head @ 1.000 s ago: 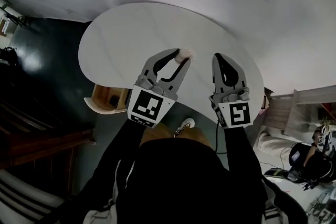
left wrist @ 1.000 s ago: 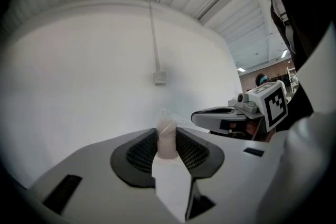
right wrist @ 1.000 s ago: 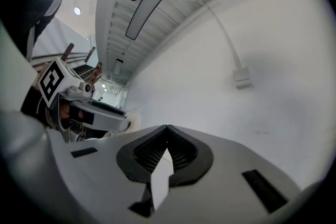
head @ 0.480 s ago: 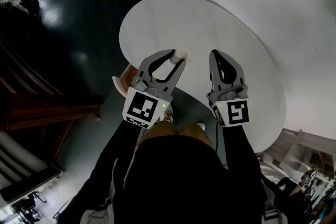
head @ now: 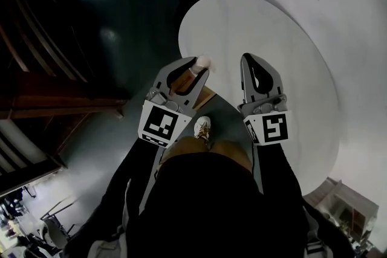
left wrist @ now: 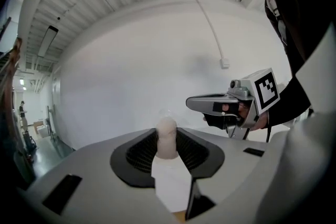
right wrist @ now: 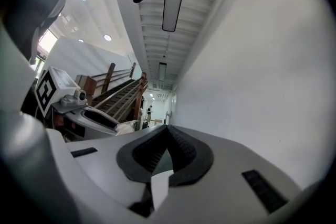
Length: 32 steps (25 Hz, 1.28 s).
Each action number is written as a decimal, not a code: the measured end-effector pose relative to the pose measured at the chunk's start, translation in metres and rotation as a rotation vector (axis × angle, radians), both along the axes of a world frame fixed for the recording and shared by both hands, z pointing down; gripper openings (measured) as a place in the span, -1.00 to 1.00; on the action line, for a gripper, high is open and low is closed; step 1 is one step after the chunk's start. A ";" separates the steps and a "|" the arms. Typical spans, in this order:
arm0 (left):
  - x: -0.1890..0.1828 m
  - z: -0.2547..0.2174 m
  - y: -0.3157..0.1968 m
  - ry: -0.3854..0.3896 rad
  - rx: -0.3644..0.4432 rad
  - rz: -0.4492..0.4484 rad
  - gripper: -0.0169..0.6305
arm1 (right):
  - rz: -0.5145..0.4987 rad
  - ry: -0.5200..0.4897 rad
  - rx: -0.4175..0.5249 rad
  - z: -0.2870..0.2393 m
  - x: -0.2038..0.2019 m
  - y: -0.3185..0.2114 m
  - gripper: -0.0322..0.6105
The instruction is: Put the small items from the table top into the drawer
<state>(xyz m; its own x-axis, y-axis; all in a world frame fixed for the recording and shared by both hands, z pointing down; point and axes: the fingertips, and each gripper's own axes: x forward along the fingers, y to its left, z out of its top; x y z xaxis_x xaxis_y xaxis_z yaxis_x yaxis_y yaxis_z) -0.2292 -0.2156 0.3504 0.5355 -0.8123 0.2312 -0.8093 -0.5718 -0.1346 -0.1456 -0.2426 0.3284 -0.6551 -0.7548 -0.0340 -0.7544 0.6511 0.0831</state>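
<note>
A white round-edged table top [head: 272, 33] fills the upper right of the head view, its curved edge meeting open dark glossy floor [head: 121, 39] on the left. The left gripper [head: 199, 69] hangs at that edge, its jaws narrowed and clamped on a small pale pinkish cylinder with a rounded end [left wrist: 167, 136]. In the left gripper view the cylinder's long axis stands upright, with the rounded end on top, clear above the black ribbed pads [left wrist: 137, 153]. Only a corner of the brown wooden drawer [head: 205, 97] shows, below the left gripper. The right gripper [head: 250, 60] sits over the table beside the left one, apart from it, its jaws together and empty.
</note>
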 end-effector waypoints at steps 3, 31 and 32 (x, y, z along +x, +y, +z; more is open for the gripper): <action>-0.016 0.007 -0.001 0.000 -0.017 -0.019 -0.55 | -0.032 0.015 -0.012 0.005 -0.019 -0.003 -0.82; -0.071 0.330 0.040 -0.664 -0.661 0.166 -0.51 | 0.102 0.112 -0.108 0.038 0.014 -0.007 -0.82; -0.069 0.337 0.038 -0.682 -0.669 0.177 -0.50 | 0.110 0.115 -0.111 0.038 0.018 -0.006 -0.82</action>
